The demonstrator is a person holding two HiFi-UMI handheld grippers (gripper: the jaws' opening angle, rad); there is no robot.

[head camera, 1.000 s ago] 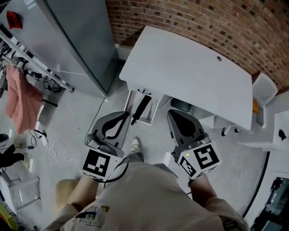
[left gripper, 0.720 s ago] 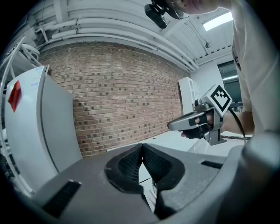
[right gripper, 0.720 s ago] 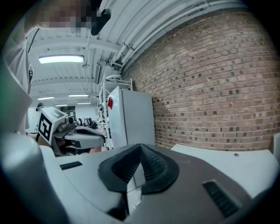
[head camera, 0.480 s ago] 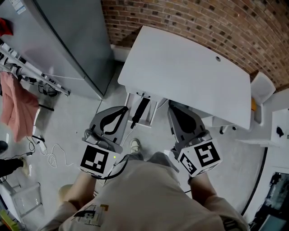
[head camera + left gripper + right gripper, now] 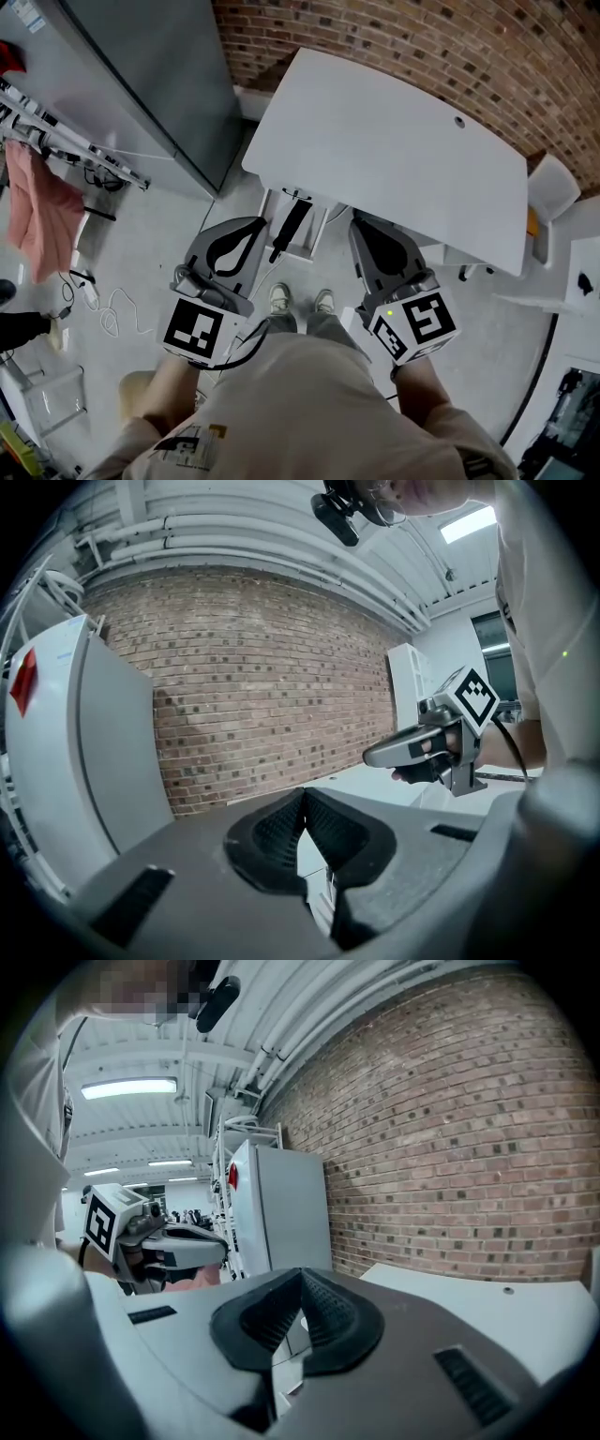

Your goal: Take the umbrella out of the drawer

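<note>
A white desk point(image 5: 394, 159) is seen from above against a brick wall. Under its near edge a narrow white drawer point(image 5: 317, 227) stands pulled open. In the drawer a black folded umbrella point(image 5: 289, 228) lies lengthwise, one end toward the desk and the other toward the person. It is untouched.

The umbrella is judged to be light. A stiff shaft can be expected inside, with soft fabric wrapped around it that may give and slide under the pads. A grip across the middle of the folded body is judged safest, where the bundle is thickest and the ends would balance. It cannot be told which end is the handle.

The left gripper point(image 5: 251, 228) is held just left of the drawer, and the right gripper point(image 5: 364, 230) just right of it. Both are above floor level and apart from the umbrella.

In the left gripper view the ribbed black pads point(image 5: 328, 832) are seen pressed together, with nothing between them. In the right gripper view the pads point(image 5: 323, 1316) likewise meet at the tips and nothing is held. Before any grasp the jaws would have to be spread.
</note>
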